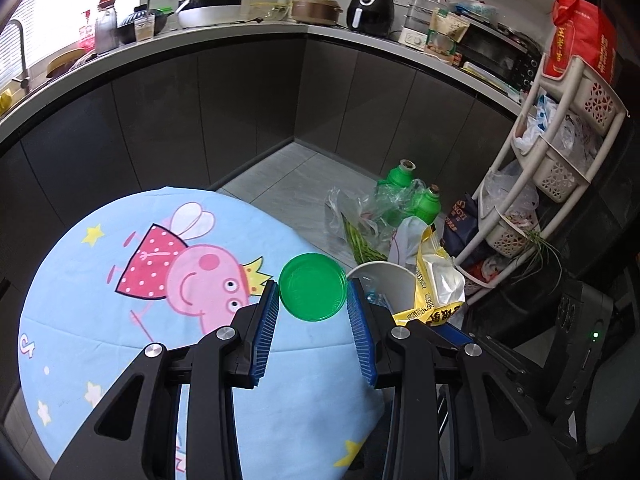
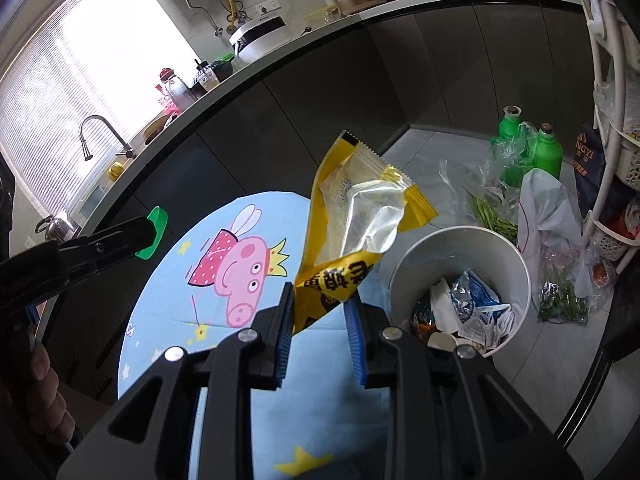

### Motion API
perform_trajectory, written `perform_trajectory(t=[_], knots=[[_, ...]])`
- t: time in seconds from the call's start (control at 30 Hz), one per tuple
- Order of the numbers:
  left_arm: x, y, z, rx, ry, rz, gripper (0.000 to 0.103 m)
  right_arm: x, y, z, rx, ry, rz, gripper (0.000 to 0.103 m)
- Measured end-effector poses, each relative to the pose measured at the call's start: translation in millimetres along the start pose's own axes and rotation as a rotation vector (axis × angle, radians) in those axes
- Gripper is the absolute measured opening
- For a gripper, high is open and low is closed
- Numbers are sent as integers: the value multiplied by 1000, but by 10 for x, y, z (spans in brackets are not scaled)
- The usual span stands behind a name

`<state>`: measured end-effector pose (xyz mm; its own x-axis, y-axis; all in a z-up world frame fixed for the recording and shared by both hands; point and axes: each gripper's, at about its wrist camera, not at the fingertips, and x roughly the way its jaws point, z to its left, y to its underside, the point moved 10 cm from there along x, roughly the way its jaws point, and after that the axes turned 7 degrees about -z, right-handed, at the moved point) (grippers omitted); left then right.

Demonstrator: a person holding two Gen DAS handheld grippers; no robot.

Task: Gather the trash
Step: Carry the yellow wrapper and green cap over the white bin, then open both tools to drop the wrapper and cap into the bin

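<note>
Left tool [image 1: 313, 294] clamped on green lid [image 1: 313, 287] w/ both pads. Right tool [image 2: 320, 312] clamped on yellow wrapper [image 2: 352, 216], white bin [image 2: 460, 276] just right.

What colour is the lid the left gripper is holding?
Green. The round plastic lid sits between the left gripper fingers, clearest in the left wrist view.
</note>
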<state>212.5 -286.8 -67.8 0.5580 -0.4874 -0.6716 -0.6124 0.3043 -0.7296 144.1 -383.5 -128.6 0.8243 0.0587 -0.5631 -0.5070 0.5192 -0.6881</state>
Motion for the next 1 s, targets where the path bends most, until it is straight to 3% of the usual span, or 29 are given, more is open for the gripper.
perform_trajectory(t=[0.63, 1.0], knots=[[705, 110, -606, 88, 51, 107, 33, 125, 109, -880, 145, 69, 23, 25], [1311, 277, -978, 74, 143, 212, 33, 365, 352, -1414, 225, 114, 84, 25]])
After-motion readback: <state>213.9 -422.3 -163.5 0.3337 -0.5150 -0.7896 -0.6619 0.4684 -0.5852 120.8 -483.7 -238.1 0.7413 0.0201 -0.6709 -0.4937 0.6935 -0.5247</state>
